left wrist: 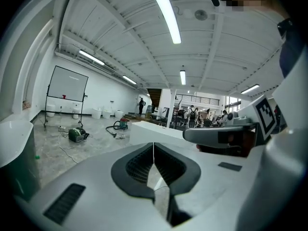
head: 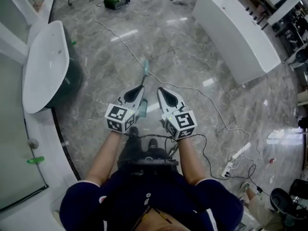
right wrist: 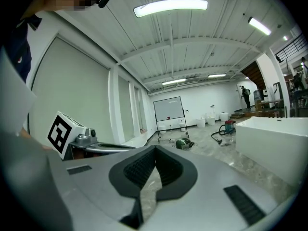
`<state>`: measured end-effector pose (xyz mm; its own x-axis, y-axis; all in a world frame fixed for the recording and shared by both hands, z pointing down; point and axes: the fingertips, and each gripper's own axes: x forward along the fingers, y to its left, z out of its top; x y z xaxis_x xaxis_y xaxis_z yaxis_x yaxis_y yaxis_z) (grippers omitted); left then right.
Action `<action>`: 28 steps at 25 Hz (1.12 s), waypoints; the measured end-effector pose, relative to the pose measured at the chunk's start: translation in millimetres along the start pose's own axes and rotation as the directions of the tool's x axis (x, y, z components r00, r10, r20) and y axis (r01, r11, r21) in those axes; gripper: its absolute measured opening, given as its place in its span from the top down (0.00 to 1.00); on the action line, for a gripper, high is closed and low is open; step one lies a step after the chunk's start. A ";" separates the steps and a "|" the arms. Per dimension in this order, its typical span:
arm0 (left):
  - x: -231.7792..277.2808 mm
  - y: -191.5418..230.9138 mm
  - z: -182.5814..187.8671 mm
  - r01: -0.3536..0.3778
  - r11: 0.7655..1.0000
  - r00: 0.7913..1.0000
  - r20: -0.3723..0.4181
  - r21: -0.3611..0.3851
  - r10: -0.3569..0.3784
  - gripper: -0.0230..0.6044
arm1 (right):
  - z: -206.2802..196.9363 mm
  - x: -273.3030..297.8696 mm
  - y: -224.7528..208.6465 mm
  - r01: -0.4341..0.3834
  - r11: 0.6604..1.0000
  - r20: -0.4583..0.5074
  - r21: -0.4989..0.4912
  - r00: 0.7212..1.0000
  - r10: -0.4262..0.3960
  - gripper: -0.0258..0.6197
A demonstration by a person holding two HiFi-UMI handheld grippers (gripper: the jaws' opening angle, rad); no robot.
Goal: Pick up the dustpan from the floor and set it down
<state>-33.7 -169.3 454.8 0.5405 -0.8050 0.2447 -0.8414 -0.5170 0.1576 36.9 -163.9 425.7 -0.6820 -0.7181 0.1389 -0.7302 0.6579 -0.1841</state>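
Observation:
A teal dustpan lies on the grey marble floor just ahead of my feet; its thin handle points away from me and its pan is partly hidden behind my left gripper. Above it, side by side, are my left gripper and my right gripper, neither touching it. The left gripper has its dark pads pressed together with nothing between them. The right gripper is shut too and empty. The dustpan does not show in either gripper view.
A white bathtub stands close at the left, a second white tub at the upper right. A thin cable crosses the floor to a power strip. A green vacuum sits far ahead.

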 end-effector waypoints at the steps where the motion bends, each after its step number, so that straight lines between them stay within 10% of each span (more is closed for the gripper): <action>1: 5.2 7.4 -5.9 -0.005 1.000 1.000 -0.015 0.004 0.005 0.94 | -3.3 4.4 -2.6 0.007 1.000 -0.006 0.005 1.000 -0.007 0.95; 23: 174.2 157.8 -225.1 0.067 0.995 0.944 -0.327 0.076 -0.039 0.94 | -121.6 114.0 -71.1 0.164 0.982 -0.155 0.097 0.977 -0.148 0.95; 28: 203.3 170.5 -264.5 0.123 0.989 0.922 -0.379 0.083 -0.083 0.74 | -142.2 126.3 -79.7 0.199 0.974 -0.173 0.112 0.969 -0.178 0.95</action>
<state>-67.2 -344.1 784.4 0.5681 -0.5891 0.5746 -0.7656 -0.6343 0.1067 3.2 -274.8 596.3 -0.5380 -0.7731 0.3358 -0.8418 0.4727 -0.2606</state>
